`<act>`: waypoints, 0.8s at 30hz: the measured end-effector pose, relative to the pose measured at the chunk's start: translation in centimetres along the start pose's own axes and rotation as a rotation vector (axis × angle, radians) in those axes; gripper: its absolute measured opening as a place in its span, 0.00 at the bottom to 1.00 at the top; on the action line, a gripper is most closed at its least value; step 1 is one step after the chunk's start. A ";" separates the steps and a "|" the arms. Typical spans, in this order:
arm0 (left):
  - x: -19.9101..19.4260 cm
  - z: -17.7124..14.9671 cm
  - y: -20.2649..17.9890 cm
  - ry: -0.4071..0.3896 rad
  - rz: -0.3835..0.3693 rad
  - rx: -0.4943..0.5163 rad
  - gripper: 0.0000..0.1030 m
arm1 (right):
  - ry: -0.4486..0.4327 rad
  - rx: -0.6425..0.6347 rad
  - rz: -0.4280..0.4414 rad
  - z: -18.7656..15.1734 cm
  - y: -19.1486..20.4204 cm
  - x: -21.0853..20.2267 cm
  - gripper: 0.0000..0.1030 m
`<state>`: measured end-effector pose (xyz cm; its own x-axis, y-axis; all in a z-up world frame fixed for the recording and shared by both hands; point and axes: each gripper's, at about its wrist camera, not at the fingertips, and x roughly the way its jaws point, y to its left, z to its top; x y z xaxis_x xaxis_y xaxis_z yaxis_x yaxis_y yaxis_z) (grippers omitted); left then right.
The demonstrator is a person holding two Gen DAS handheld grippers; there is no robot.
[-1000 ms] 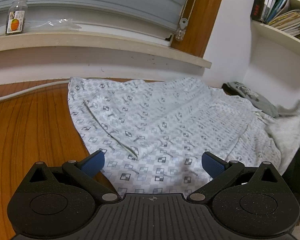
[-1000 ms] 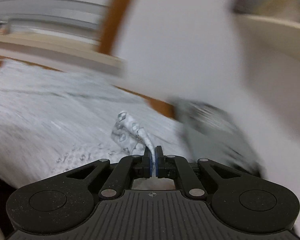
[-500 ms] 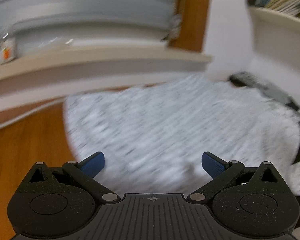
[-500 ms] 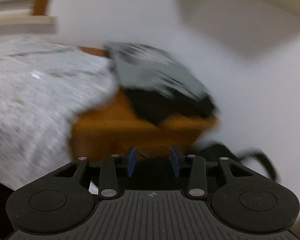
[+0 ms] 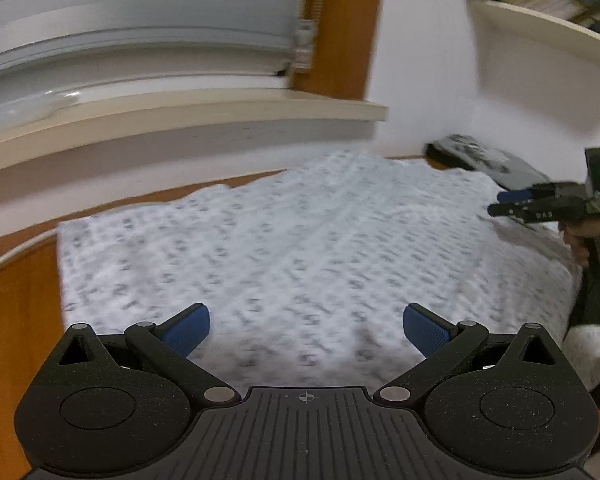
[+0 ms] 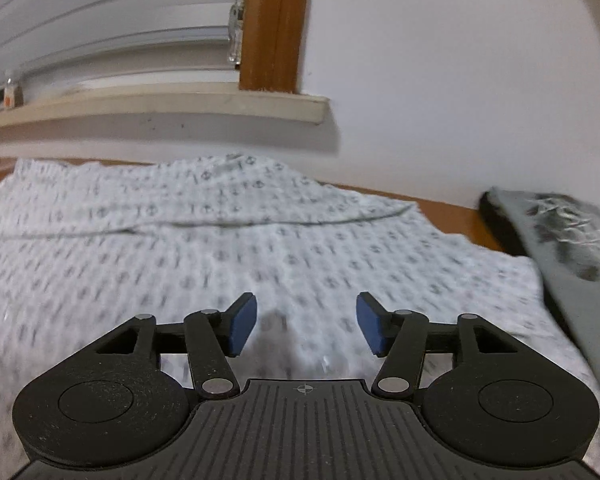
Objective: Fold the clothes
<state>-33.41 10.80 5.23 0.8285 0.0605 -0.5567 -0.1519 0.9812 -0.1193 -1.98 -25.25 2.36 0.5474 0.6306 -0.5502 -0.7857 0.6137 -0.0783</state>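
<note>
Wooden tabletop (image 5: 16,320) below a window sill (image 6: 180,104). Patterned garment (image 5: 300,248) lies spread flat across frame centre in both views, presumably smoothed ready for a fold. Left gripper (image 5: 306,326): jaws wide apart, empty, low over the near hem. Right gripper (image 6: 306,326): jaws partly open, empty, above the cloth. Dark folded garment (image 6: 560,240) sits at right, likely set aside.

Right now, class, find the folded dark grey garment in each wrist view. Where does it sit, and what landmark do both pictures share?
Left wrist view: the dark grey garment lies far right, in the corner beyond the patterned white garment.
Right wrist view: it runs along the right edge, beside the patterned cloth.
Shared landmark: the brown wooden window frame above the sill.
</note>
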 end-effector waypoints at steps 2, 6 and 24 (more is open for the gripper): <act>0.5 0.7 -0.6 0.000 0.003 0.007 1.00 | 0.007 0.024 0.025 0.6 -0.4 1.5 0.57; 3.9 2.3 -2.6 0.025 -0.008 0.023 1.00 | 0.018 0.065 0.056 1.5 -1.5 3.9 0.60; 12.3 4.0 -0.9 0.111 0.076 0.105 1.00 | 0.085 0.102 0.021 3.8 -4.1 10.1 0.95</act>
<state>-20.91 11.35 1.78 0.7510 0.1202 -0.6493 -0.1500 0.9886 0.0095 7.84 -19.60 0.26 0.5013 0.6039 -0.6197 -0.7610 0.6485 0.0164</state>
